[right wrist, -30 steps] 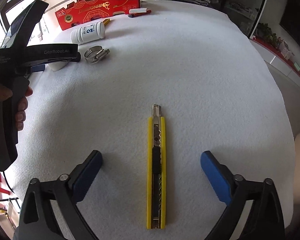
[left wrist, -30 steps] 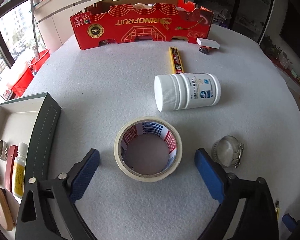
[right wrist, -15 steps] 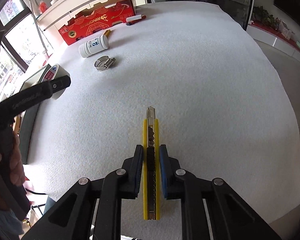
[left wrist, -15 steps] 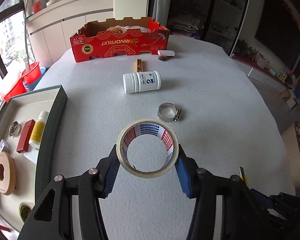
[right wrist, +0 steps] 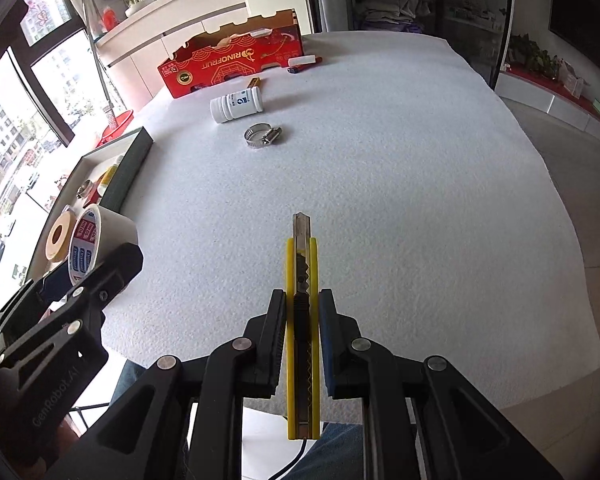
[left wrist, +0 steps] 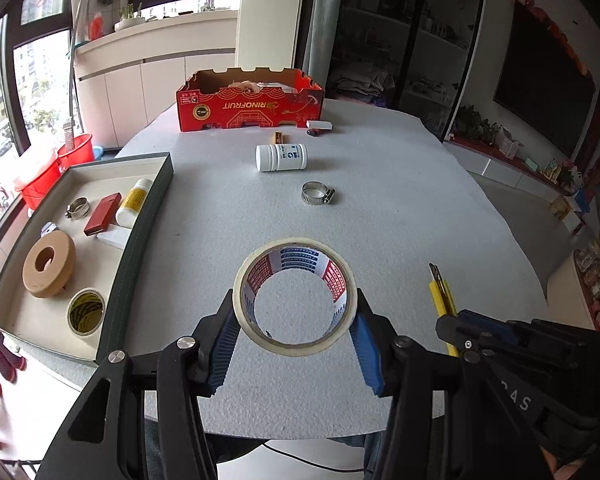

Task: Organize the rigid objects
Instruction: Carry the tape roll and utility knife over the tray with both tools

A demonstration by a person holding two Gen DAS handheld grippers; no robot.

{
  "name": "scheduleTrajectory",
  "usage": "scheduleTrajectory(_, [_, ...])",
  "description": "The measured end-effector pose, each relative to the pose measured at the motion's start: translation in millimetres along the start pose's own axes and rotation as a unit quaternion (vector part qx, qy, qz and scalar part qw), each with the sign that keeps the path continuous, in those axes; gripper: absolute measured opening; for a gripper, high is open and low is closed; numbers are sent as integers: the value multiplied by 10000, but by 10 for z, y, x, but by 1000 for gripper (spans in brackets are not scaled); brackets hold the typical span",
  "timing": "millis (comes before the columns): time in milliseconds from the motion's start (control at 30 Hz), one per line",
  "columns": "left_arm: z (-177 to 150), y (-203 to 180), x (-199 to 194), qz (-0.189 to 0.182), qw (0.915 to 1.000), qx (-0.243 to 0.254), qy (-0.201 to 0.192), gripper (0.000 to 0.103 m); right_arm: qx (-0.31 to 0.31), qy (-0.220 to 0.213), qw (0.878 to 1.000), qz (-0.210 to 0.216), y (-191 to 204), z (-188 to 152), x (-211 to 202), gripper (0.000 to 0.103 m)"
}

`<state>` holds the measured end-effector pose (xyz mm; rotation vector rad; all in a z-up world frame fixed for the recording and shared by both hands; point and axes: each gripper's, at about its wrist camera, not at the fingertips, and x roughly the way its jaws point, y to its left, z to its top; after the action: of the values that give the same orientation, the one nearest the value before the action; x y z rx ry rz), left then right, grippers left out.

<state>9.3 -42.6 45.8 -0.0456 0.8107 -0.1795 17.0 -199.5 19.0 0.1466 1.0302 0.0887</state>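
My left gripper (left wrist: 296, 316) is shut on a cream tape roll (left wrist: 249, 316) and holds it above the white table; the roll also shows in the right wrist view (right wrist: 100, 232). My right gripper (right wrist: 302, 308) is shut on a yellow utility knife (right wrist: 302, 280), lifted above the table, blade end forward; the knife shows in the left wrist view (left wrist: 442, 292) too. A dark green tray (left wrist: 140, 232) at the left holds a tan ring (left wrist: 48, 264), a tape roll (left wrist: 86, 310), a red block (left wrist: 102, 208), a small bottle and a clamp.
On the table lie a white pill bottle (left wrist: 281, 157), a metal hose clamp (left wrist: 317, 193), a small yellow-black stick (left wrist: 278, 137) and a white eraser with a pen (left wrist: 319, 125). A red cardboard box (left wrist: 250, 100) stands at the far edge.
Both grippers closed, the left on the tape roll and the right on the knife. Both have since lifted up and back from the table.
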Motion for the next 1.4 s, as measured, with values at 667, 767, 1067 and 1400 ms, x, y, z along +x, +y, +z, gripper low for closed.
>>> scheduleTrajectory(667, [-111, 695, -718, -119, 9947, -715, -726, 56, -667, -253, 9974, 11, 867, 17, -268, 17])
scheduleTrajectory(767, [-123, 859, -818, -72, 9927, -874, -827, 56, -802, -260, 9964, 35, 1030, 52, -263, 17])
scheduleTrajectory(1067, [-126, 1525, -1091, 331, 9829, -1460, -1068, 56, -1234, -293, 9911, 397, 1638, 180, -229, 17])
scheduleTrajectory(1400, [-51, 2477, -1246, 1210, 9636, -2024, -1259, 56, -1627, -310, 9828, 817, 2229, 382, -134, 17])
